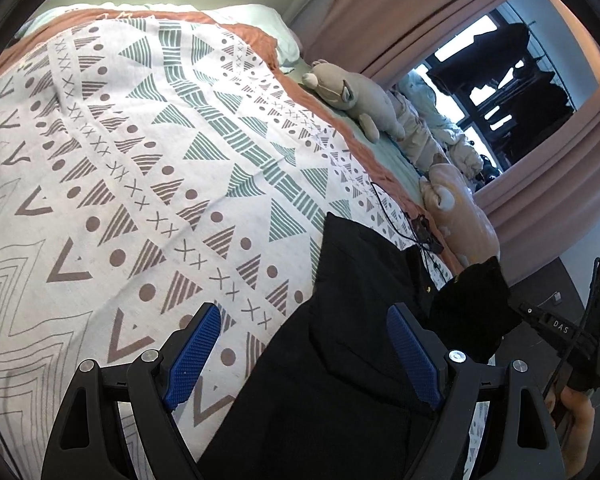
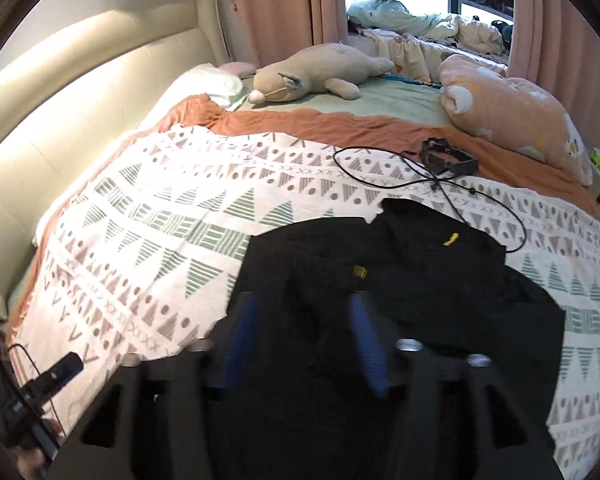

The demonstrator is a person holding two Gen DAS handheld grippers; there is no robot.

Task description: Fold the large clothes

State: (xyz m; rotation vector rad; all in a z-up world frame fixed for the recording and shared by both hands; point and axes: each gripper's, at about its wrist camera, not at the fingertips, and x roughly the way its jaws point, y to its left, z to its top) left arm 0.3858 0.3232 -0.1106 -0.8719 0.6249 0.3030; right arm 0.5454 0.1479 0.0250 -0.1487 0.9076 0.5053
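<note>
Black clothing (image 1: 340,360) is lying on the patterned bedspread (image 1: 140,160), and I am reading the left wrist view from nine o'clock across to three. At nine o'clock the bedspread is showing its triangles, dots and crosses with nothing on it. At six o'clock my left gripper (image 1: 306,354) is hanging with its blue pads (image 1: 196,356) spread wide; the garment is passing under the gap, but the pads are not pressing on it. At one o'clock a grey plush animal (image 1: 352,96) is resting near a pink curtain (image 1: 400,12), and at three o'clock a peach cushion (image 1: 460,216) is sitting beside a black cable (image 1: 396,216). In the right wrist view, a cream headboard (image 2: 80,100) is filling nine o'clock. At six o'clock my right gripper (image 2: 306,346), blurred, is standing partly open over the dark cloth, gripping nothing that I can make out. The garment is spreading from the centre toward four o'clock, with small yellow marks (image 2: 450,239) on it. At one o'clock a small black device (image 2: 450,158) is lying on the orange edge of the cover.
</note>
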